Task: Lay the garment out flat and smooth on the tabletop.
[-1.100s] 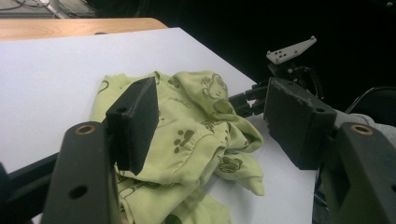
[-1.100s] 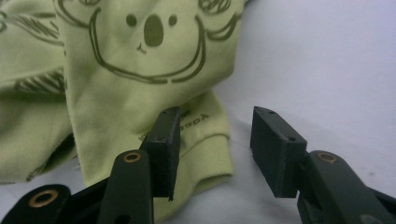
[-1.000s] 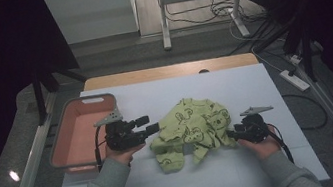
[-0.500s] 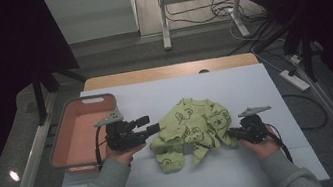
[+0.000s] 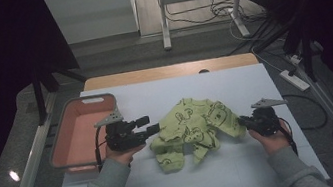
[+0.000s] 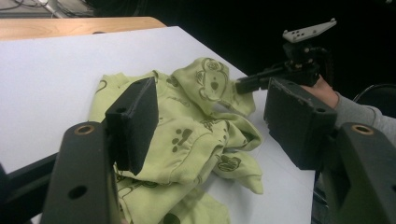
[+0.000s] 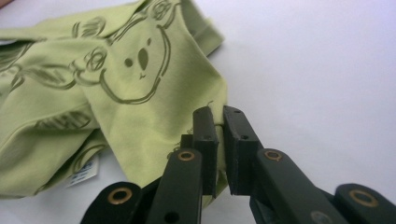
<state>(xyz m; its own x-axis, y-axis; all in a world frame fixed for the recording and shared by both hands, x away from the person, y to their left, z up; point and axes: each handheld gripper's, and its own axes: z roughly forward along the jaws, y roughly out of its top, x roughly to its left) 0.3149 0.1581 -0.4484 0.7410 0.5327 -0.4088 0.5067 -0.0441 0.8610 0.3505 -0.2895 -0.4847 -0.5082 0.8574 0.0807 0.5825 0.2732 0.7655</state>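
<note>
R gripper (image 7: 219,121): jaws have just been closing, now pinched tight on an edge fold of the green garment (image 5: 193,130); cloth caught between the pads, small gap left by the fabric. Koala-face print sits just ahead and to the left of its tips; a white care label shows low left of the jaws.

L gripper (image 6: 210,116): jaws wide apart, nothing pressed. Garment lies crumpled just ahead of and below the tips, some cloth under the left jaw, pads clear of it as far as I can tell.

High view: garment btwn the two grippers on the white table (image 5: 234,88), bunched, printed side up. Pink tray (image 5: 68,139) just outboard of L gripper (image 5: 152,126). R gripper (image 5: 244,120) at the garment's far side from L.
</note>
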